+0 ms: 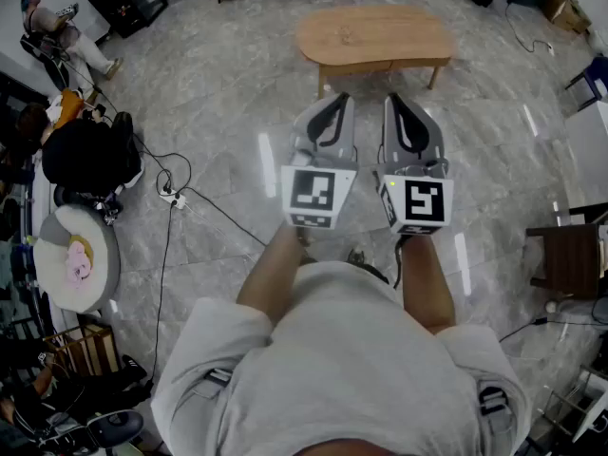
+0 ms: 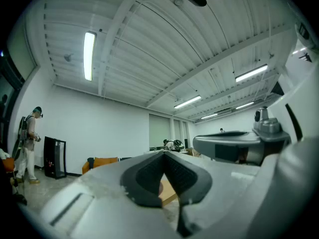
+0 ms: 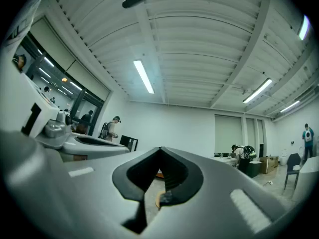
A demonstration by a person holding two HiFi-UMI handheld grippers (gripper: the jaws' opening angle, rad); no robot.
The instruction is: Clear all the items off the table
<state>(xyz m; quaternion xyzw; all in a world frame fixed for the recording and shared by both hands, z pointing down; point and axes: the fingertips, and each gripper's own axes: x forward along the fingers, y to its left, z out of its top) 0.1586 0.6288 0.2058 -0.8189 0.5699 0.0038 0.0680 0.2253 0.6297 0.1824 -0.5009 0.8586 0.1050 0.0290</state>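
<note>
**A:** Where is the left gripper [image 1: 334, 103]?

**B:** It is on the near side of the wooden table [image 1: 373, 36], apart from it and held over the grey floor [image 1: 228, 93]. In its own view the jaws meet tip to tip, with nothing pinched between them.

**A:** And the right gripper [image 1: 397, 103]?

**B:** It is just beside the left one, on that same near side of the table and equally short of it. Its jaws are pressed together too, and they are empty.

**A:** So what is left on the table?

**B:** In the head view the top looks bare, plain wood from end to end. I'd judge the clearing is done, or there was nothing to clear. Neither claw carries anything. Anything very small on the top would be too small to tell from here.
</note>
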